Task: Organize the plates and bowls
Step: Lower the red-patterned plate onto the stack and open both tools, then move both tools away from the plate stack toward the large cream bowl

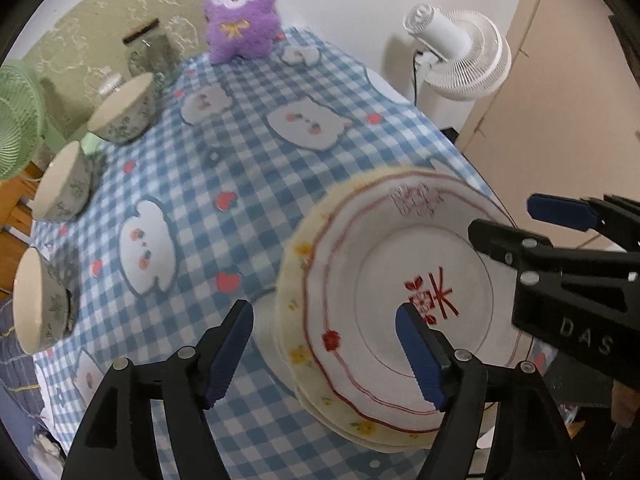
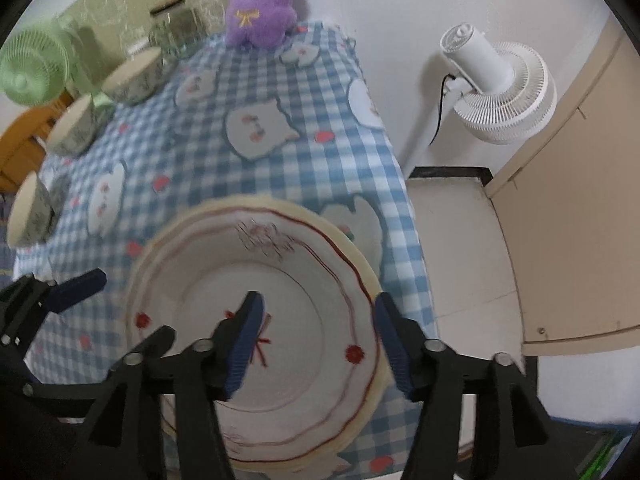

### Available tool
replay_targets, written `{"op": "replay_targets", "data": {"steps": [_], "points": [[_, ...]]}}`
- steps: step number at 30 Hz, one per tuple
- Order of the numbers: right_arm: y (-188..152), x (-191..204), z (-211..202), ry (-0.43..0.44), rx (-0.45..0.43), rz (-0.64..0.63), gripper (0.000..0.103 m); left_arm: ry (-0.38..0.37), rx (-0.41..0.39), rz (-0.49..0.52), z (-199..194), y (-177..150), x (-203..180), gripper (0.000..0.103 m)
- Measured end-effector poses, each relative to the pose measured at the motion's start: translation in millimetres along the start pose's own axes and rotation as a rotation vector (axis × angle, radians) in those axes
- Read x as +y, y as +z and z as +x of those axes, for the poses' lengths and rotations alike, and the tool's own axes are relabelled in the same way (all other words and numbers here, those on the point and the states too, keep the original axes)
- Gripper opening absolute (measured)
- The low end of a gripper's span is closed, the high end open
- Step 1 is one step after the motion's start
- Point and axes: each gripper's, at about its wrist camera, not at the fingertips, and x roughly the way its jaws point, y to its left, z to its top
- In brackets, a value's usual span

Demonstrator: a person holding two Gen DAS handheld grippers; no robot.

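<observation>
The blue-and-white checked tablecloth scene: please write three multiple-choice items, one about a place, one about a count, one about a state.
1. Where does the purple plush toy sit?
A. far end of the table
B. on the plates
C. on the floor

2. How many cream bowls with grey floral pattern stand along the table's edge?
A. one
B. three
C. five

3. How are the left gripper and the right gripper?
A. both shut on a bowl
B. both open at the rims of the stacked cream plates
C. out of view

Answers: 1 A, it sits at the far edge; 2 B, three are visible; 3 B, no pad presses the rim.

Black hand-held gripper (image 1: 324, 354), blue ribbed pads (image 1: 224, 356)
</observation>
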Motion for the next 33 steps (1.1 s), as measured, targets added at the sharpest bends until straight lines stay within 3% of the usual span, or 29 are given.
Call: {"op": "replay_targets", "data": {"steps": [16, 24, 33], "points": [[23, 54, -50, 0.036, -0.111, -0.028, 0.069, 0.050, -0.148, -0.113, -54, 11, 44, 0.086], [32, 76, -76, 0.063, -0.196, -0.032, 0.083, 0.051, -0.222, -0.227, -81, 5, 70, 0.086], [37, 124, -98, 0.129, -0.294, -0.153, 0.089, 0.088, -0.267, -0.281, -100, -3, 100, 0.087]]}}
